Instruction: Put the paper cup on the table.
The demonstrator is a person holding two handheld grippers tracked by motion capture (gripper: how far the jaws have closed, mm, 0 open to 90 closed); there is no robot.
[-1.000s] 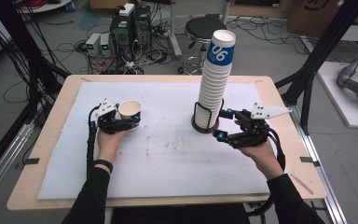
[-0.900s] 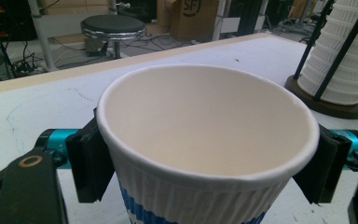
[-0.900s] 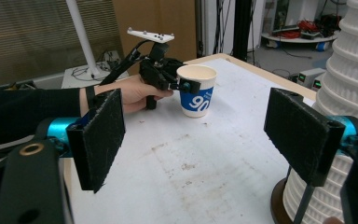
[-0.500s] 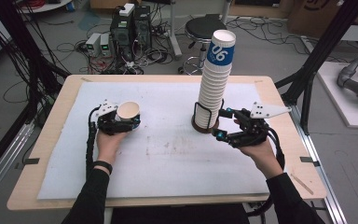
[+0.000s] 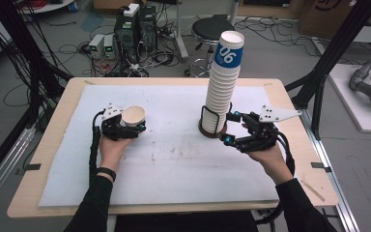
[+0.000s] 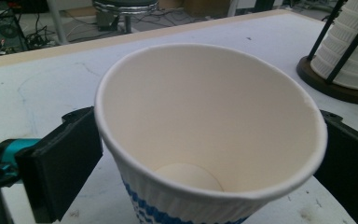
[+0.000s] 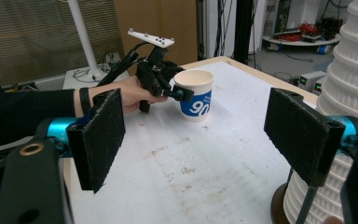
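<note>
A white paper cup point(image 5: 133, 116) with a blue "06" label stands upright on the left of the white mat point(image 5: 174, 159). My left gripper point(image 5: 133, 122) has a jaw on either side of it. Those jaws have just been opening, and the cup point(image 6: 205, 126) sits between the black pads point(image 6: 60, 163), resting on the table. A tall stack of the same cups point(image 5: 222, 82) stands in a black wire holder point(image 5: 207, 129) at centre right. My right gripper point(image 5: 228, 128) is open beside the holder's base, with nothing between its jaws point(image 7: 205, 140). Across the table it sees the cup point(image 7: 193, 100) and the left gripper point(image 7: 177, 93).
The wooden table's edge point(image 5: 174, 79) frames the mat. The floor beyond holds computer boxes point(image 5: 135, 24), cables and a black stool point(image 5: 212, 31). Black frame posts point(image 5: 333, 53) rise to the right of the table. Bare mat lies between the two hands.
The left gripper's jaws have eased apart around the cup, which stays standing in place. Neither hand has shifted, and the right gripper is unchanged.
</note>
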